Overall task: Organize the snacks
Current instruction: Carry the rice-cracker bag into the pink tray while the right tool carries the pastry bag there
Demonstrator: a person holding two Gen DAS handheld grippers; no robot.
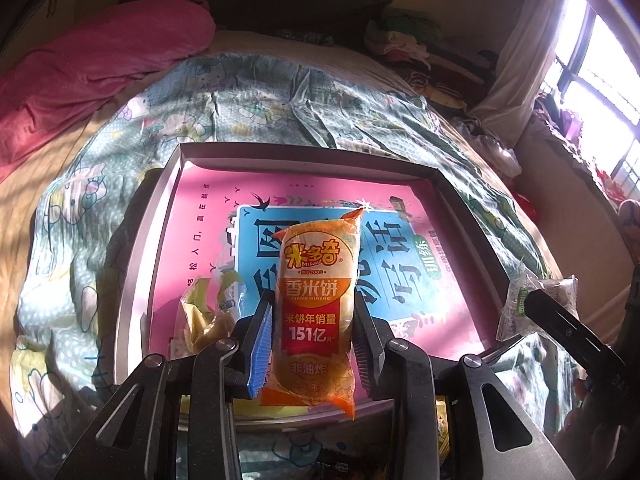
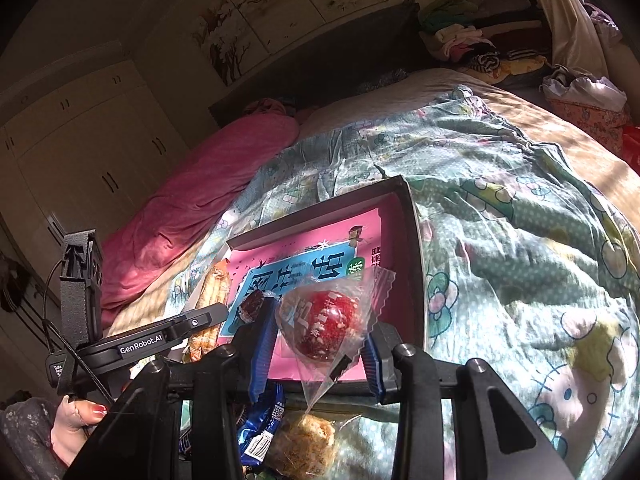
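My left gripper (image 1: 314,308) is shut on an orange rice-cracker packet (image 1: 316,276), held upright over a shallow grey box (image 1: 304,156) lined with a pink and blue book cover. A yellow packet (image 1: 204,312) lies in the box at its left. My right gripper (image 2: 320,328) is shut on a clear packet with a red ball snack (image 2: 324,320), just above the box's near edge (image 2: 416,264). A dark brown snack (image 2: 252,306) lies in the box beside it. The clear packet (image 1: 536,304) also shows at the right of the left wrist view.
The box rests on a bed with a cartoon-print quilt (image 2: 520,240) and a pink blanket (image 1: 88,68). A blue packet (image 2: 264,420) and a crumbly cake packet (image 2: 308,440) lie on the quilt below my right gripper. Piled clothes (image 1: 404,44) sit by the headboard; a window (image 1: 592,80) is at the right.
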